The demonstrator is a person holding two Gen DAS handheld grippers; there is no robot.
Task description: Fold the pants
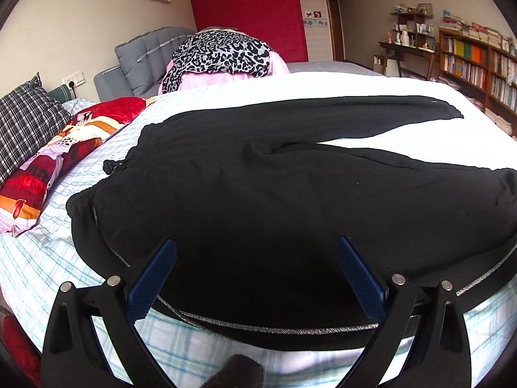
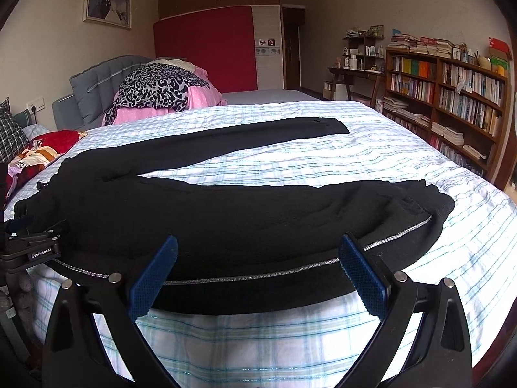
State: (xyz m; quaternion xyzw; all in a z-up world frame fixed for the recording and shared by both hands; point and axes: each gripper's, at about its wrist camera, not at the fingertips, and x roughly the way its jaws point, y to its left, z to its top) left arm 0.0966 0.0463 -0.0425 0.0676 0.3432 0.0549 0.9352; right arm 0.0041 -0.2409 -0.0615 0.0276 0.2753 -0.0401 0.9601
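Left gripper [image 1: 257, 268]: nearest the left wrist camera, low over the near edge of the pants; its two blue fingers [image 1: 152, 283] stand wide apart with nothing between them but the cloth beneath.
Right gripper [image 2: 258, 268]: nearest the right wrist camera, further along the same near edge of the pants toward the cuffs; its blue fingers [image 2: 363, 278] are also spread wide, holding nothing.
Left gripper seen from the right: its black body [image 2: 32, 242] shows at the far left of the right wrist view, at the waist end of the pants.
Pants [image 1: 258, 194]: black, spread flat on the bed, waistband to the left, legs running to the right and splayed apart in a V.
Near leg [image 2: 290, 220]: lies closest to both grippers, with a thin silver stripe [image 2: 258, 278] along its near side seam.
Drawstring [image 1: 111, 165]: at the waistband, on the left end of the pants.
Far leg [image 2: 242, 139]: beyond the near leg, with a wedge of bedsheet showing between the two.
Bed [image 2: 420, 168]: white sheet with pale blue checks, under the pants.
Pillows [image 1: 48, 168]: left of the waistband, one red patterned, one dark checked behind it.
Leopard cloth [image 1: 219, 55]: beyond the pants, heaped on pink bedding.
Bookshelf [image 2: 452, 97]: right of the bed, well behind the pants.
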